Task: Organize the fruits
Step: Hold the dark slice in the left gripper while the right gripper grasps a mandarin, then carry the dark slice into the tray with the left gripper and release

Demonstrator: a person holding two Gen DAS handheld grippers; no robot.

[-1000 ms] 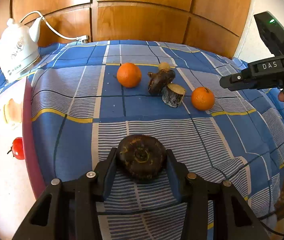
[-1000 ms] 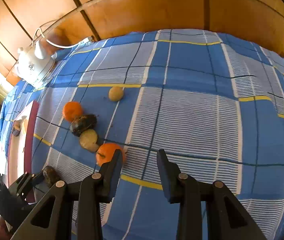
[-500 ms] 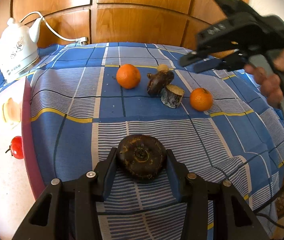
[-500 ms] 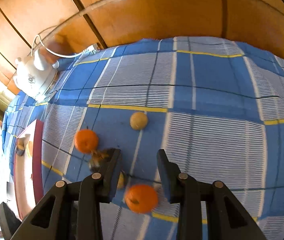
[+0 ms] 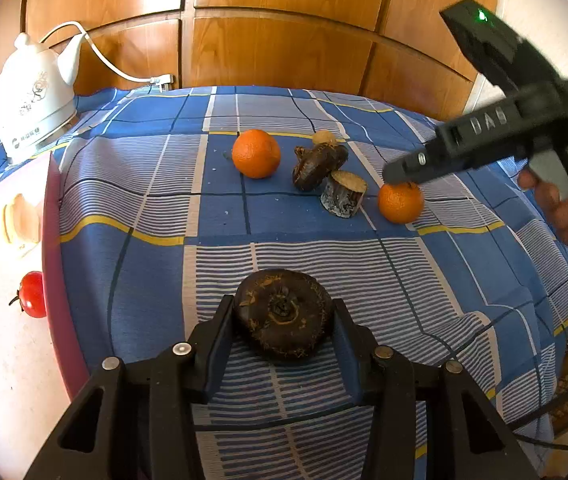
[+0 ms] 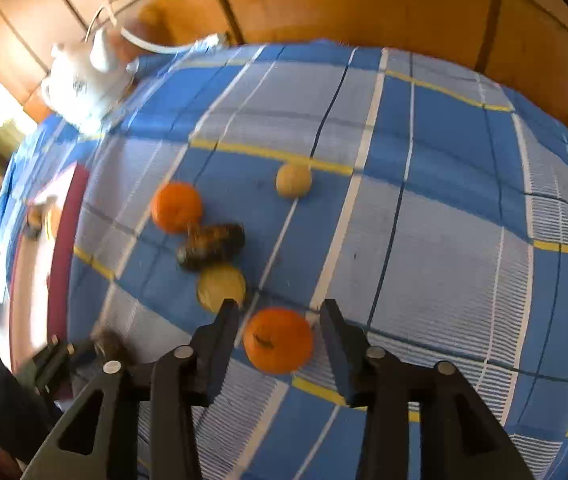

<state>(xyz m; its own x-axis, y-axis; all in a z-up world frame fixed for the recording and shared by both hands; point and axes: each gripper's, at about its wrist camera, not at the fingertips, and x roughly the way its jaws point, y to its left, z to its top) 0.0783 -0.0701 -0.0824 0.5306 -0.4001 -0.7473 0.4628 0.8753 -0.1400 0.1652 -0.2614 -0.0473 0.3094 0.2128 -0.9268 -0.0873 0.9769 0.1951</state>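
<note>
Right wrist view: right gripper (image 6: pixel 280 314) spread wide, straddling near orange (image 6: pixel 278 340) at twelve o'clock on the checked bed; left gripper (image 5: pixel 282 322) clamped on dark fruit (image 5: pixel 283 314).

"DAS" embossed on right gripper (image 5: pixel 396 174) body; kettle (image 5: pixel 30 98) logo txt unreadable.

Matt black plastic on left gripper (image 5: pixel 282 334); rough, fibrous brown skin on dark fruit (image 5: pixel 283 313). Woven checked cloth (image 5: pixel 156 280), dimpled orange (image 6: pixel 278 339) peel, glossy white kettle (image 5: pixel 30 94), varnished wood panelling (image 5: pixel 276 12).
</note>
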